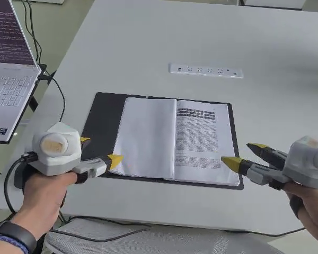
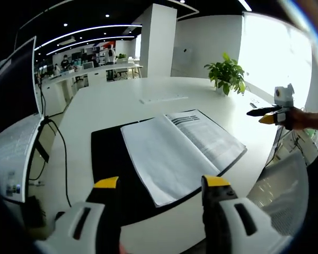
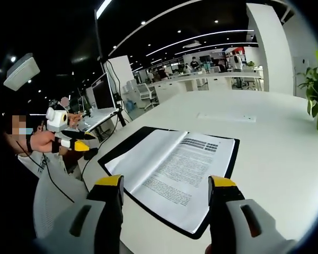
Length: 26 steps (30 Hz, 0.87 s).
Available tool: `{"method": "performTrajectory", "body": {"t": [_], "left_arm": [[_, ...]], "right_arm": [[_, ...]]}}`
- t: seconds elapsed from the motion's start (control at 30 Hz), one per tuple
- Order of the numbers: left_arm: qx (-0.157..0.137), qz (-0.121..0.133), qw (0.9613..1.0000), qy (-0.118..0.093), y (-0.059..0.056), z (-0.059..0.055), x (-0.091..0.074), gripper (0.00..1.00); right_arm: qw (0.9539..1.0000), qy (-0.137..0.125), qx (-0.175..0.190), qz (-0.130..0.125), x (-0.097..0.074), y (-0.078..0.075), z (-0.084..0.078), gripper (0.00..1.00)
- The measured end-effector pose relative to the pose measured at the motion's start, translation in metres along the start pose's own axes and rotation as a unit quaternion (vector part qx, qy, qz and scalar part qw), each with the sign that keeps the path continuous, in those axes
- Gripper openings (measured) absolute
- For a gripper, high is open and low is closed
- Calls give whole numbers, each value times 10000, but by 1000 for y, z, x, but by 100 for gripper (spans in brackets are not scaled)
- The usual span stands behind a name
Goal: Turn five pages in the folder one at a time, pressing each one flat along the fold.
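Folder (image 1: 103,127) open near front edge of counter (image 1: 148,42); left gripper (image 1: 99,150), right gripper (image 1: 244,154) flank it, jaws open, empty. Likely next: pinch edge of right page (image 1: 201,143).

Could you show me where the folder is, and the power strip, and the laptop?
folder (image 1: 103,132), head view, on its bare black left cover.
power strip (image 1: 205,71), head view, on the middle of its white body.
laptop (image 1: 5,90), head view, on its keyboard.

White power strip (image 1: 205,70) lying flat on the far part of the white surface (image 1: 148,42). Open laptop (image 1: 8,79) at left, black cable (image 1: 58,90) beside it. Potted plant (image 2: 227,75) near a corner.
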State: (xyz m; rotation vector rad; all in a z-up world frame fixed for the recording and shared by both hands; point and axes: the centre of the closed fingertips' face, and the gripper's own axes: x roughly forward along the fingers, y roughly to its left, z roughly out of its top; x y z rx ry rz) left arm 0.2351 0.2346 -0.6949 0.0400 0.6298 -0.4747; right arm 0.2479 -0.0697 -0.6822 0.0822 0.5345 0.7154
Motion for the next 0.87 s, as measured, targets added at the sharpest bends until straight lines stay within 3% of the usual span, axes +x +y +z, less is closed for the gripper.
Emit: {"method": "performTrajectory", "body": {"t": [0.33, 0.67, 0.87], "left_arm": [[-178, 68, 9998, -12, -4, -11, -17, 68], [-204, 51, 9995, -239, -5, -1, -16, 74], [-227, 8, 9993, -310, -5, 0, -16, 77]], "right_arm": [[9999, 70, 9, -152, -14, 5, -9, 80], [9995, 114, -62, -286, -18, 5, -12, 86], [9994, 127, -66, -321, -21, 6, -14, 87]]}}
